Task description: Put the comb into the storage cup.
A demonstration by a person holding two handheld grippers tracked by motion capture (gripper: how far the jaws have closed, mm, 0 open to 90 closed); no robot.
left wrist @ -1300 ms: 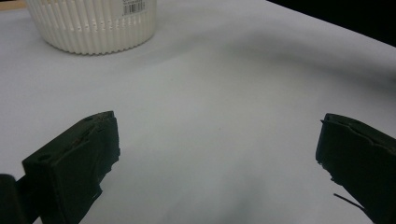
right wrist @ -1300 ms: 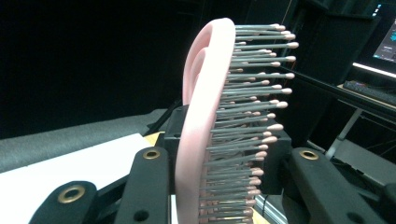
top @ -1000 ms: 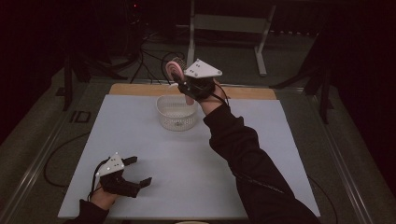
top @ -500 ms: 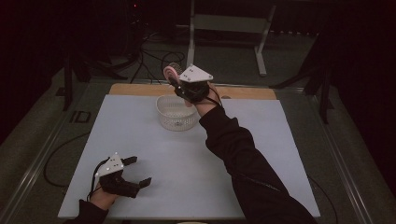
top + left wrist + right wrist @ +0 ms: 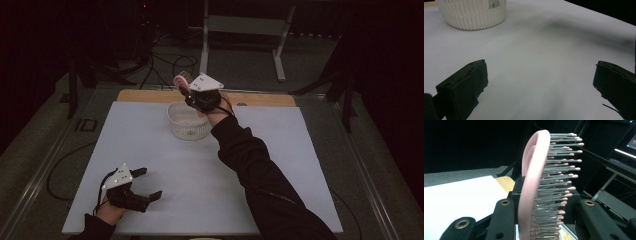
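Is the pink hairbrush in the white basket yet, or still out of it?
Out. The right tool holds the pink hairbrush clamped in the air at the far rim of the white basket, bristles sideways.

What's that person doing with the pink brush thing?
A person at a white table holds a set of tongs in each hand. The right tongs are shut on a pink hairbrush, held up in the air just past the far rim of a white ribbed basket, near the table's far edge. The brush stands nearly upright, its bristles pointing sideways. The left tongs rest open on the near left part of the table, holding nothing.
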